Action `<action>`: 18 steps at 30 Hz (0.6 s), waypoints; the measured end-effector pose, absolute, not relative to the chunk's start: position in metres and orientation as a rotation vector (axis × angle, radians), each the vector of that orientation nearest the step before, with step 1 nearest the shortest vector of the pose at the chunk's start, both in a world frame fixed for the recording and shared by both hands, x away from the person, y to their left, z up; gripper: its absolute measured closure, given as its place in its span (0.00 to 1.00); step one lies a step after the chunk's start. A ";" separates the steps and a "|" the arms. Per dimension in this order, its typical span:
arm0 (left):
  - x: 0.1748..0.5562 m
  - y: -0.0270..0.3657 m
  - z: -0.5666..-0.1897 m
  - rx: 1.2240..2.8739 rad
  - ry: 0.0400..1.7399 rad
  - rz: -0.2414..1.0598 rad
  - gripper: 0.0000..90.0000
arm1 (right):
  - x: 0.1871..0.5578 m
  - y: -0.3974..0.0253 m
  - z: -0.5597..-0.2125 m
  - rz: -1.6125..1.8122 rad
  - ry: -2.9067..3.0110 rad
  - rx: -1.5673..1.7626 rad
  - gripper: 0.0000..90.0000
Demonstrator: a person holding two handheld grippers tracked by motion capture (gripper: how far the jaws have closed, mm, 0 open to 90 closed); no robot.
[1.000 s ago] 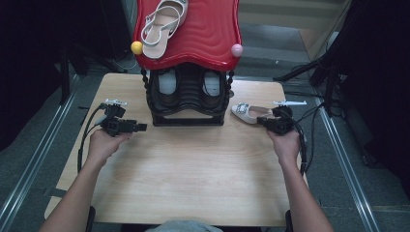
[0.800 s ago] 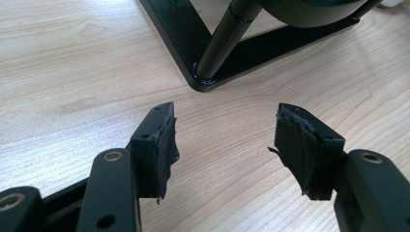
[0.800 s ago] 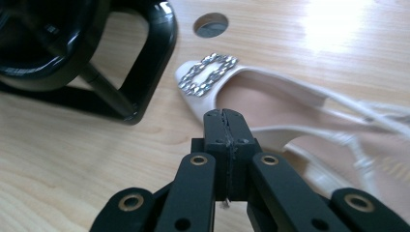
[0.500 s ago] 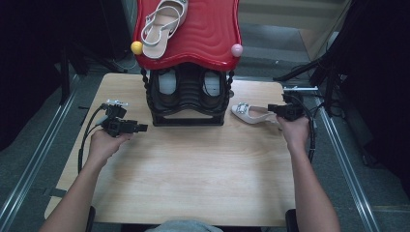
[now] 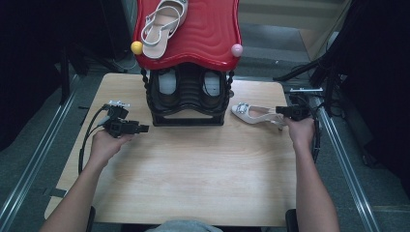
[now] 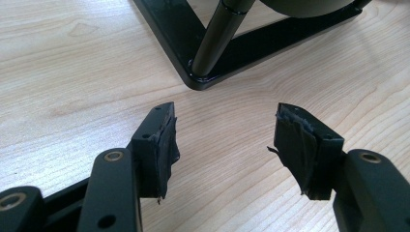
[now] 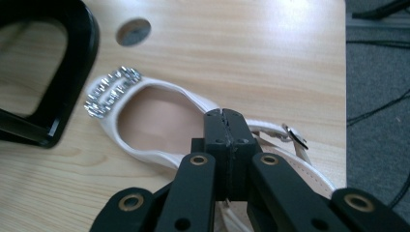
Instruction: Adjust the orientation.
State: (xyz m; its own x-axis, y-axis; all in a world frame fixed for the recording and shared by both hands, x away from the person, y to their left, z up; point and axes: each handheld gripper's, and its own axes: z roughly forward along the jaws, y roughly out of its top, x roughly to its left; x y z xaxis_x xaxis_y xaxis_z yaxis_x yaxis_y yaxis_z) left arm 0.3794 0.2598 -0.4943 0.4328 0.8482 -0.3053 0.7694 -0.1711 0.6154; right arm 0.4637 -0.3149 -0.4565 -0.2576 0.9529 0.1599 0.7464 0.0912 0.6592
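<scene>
A pale, light-grained wooden tabletop (image 5: pixel 193 179) carries a black metal shoe rack (image 5: pixel 187 104) standing at the middle of its far edge. Just beside the rack's right side lies a white slingback shoe with a sparkling buckle on its toe (image 5: pixel 254 114), flat on the wood, toe towards the rack. A small round hole (image 7: pixel 133 32) pierces the tabletop beyond the shoe's toe.

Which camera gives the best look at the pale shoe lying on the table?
The right gripper view: the shoe is close up, with its sparkly toe trim, insole and buckled strap clear, and the right tool shut above its heel end. The high view shows the shoe small, beside the black rack.
</scene>
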 end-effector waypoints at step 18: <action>0.380 0.259 -0.497 1.965 1.363 0.122 0.46 | 0.471 -0.291 -0.479 0.840 2.247 1.709 1.00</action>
